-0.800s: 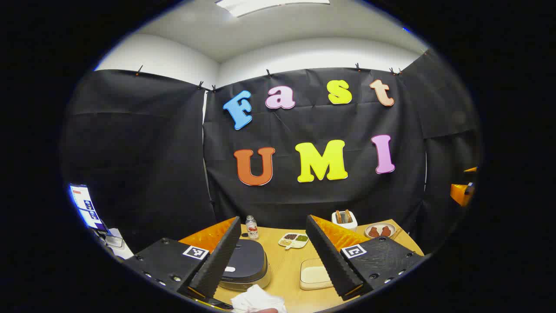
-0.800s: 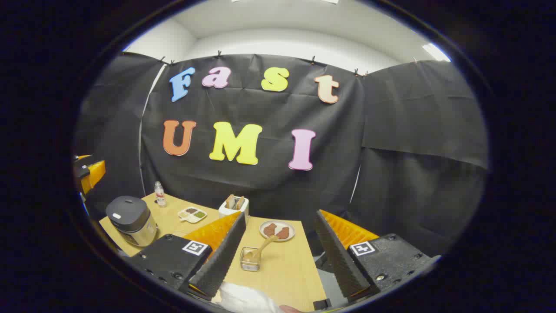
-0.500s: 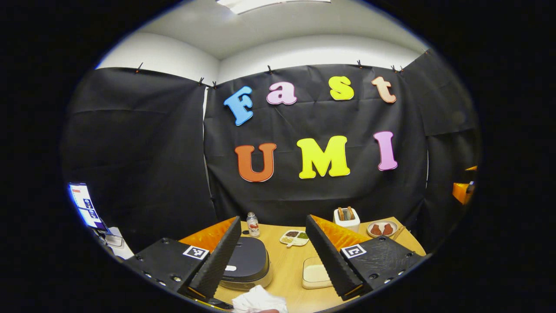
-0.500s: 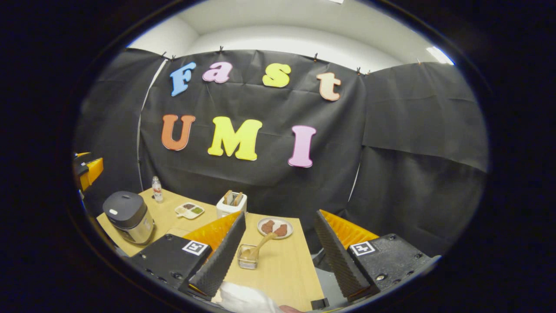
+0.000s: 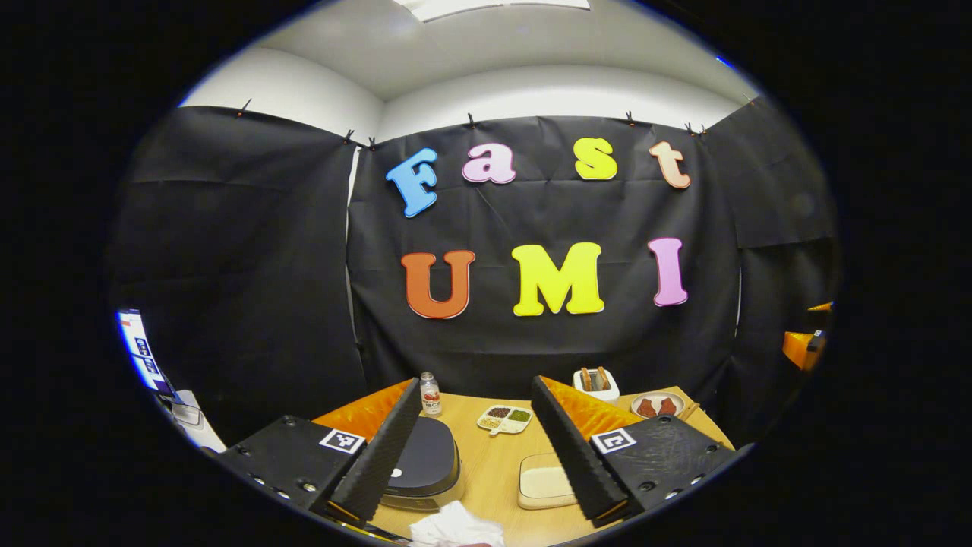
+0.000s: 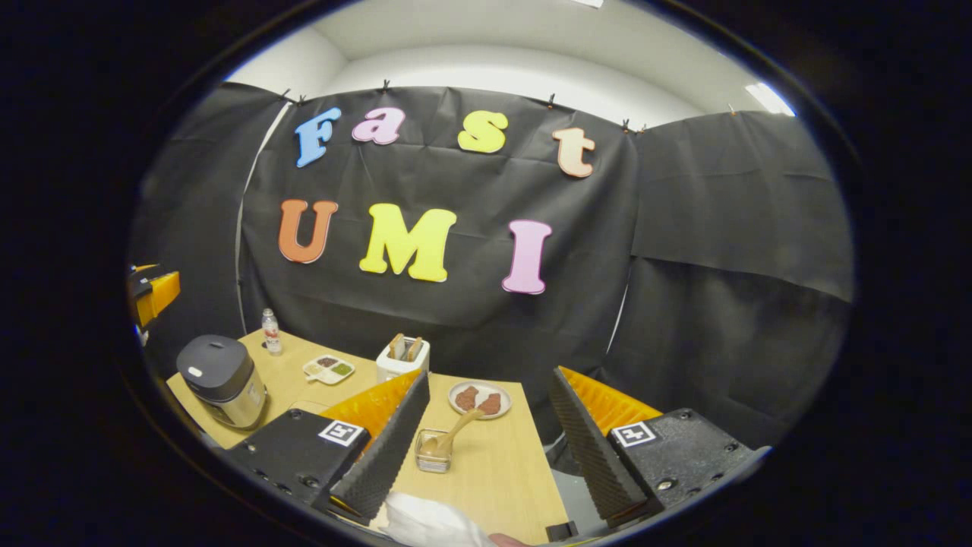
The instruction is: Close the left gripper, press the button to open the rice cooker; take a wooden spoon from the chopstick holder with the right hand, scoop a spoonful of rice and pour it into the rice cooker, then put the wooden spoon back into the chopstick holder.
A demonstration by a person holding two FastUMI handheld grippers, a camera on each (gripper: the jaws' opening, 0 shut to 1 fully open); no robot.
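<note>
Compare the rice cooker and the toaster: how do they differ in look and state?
The rice cooker is dark-lidded and rounded with a silver body; the toaster is white and boxy. The rice cooker's lid is shut, while the toaster has slices sticking up from its top. Both stand upright on the table.

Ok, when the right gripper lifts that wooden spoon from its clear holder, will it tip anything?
Probably stiff and light. The wooden spoon leans at a slant in the small clear holder, so pulling sideways might tip the holder; lifting along the handle seems safer.
</note>
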